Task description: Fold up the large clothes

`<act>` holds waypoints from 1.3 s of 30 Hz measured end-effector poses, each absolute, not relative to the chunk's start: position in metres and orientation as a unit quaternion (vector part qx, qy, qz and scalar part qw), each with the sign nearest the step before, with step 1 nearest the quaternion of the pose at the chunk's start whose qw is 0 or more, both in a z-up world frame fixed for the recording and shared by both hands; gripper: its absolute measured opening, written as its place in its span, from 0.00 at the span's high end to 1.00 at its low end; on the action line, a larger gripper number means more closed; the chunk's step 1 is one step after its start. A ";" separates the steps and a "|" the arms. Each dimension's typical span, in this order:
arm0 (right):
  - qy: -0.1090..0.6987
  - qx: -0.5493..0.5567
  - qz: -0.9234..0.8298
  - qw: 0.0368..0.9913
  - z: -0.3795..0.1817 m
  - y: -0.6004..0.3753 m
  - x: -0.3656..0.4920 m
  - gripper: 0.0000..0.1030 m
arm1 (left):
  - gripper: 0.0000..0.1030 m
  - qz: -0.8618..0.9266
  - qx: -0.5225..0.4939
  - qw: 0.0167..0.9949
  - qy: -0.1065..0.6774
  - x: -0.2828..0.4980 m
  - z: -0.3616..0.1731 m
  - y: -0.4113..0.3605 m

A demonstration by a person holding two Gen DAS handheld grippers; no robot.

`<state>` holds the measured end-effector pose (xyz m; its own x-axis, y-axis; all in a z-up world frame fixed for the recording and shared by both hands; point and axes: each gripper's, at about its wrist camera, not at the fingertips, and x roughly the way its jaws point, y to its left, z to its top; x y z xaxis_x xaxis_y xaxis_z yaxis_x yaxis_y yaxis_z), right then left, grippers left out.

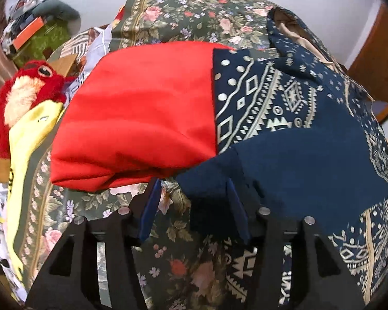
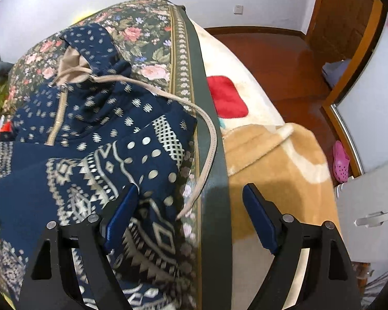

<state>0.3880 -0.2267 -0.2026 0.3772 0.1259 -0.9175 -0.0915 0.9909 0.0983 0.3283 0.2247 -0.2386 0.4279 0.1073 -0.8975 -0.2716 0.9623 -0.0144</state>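
A navy hoodie with a white geometric print lies on a floral bedspread. Its hood, zip and beige drawstring show in the right wrist view. A folded red garment lies to its left, its right edge under the hoodie. My left gripper is open, its fingers just in front of a navy fold of the hoodie, one finger at the red garment's near edge. My right gripper is open and empty, its left finger over the hoodie's right side, its right finger over a tan blanket.
A red plush toy and a yellow cloth lie at the bed's left. Clutter sits on a green box at the far left. Right of the bed are a wooden floor, a pink shoe and a grey cabinet.
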 end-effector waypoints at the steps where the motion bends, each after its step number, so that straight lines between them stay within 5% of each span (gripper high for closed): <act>1: 0.550 0.015 0.067 0.832 -0.196 -0.227 0.386 0.22 | 0.48 0.108 -0.080 0.843 0.521 0.327 -0.234 0.224; 10: 0.482 0.007 0.108 0.869 -0.123 -0.216 0.381 0.22 | 0.30 0.084 -0.075 0.876 0.468 0.334 -0.170 0.210; 20: 0.419 -0.006 0.144 0.897 -0.077 -0.175 0.403 0.18 | 0.21 0.028 -0.048 0.895 0.444 0.401 -0.132 0.173; 39: 0.499 -0.083 0.147 0.850 -0.168 -0.105 0.516 0.18 | 0.21 0.022 -0.017 0.869 0.494 0.574 -0.198 0.109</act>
<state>0.5159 -0.1046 -0.1675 0.4587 0.1680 -0.8726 -0.3328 0.9430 0.0066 0.5744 0.1092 -0.1979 0.5114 0.0204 -0.8591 -0.0545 0.9985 -0.0087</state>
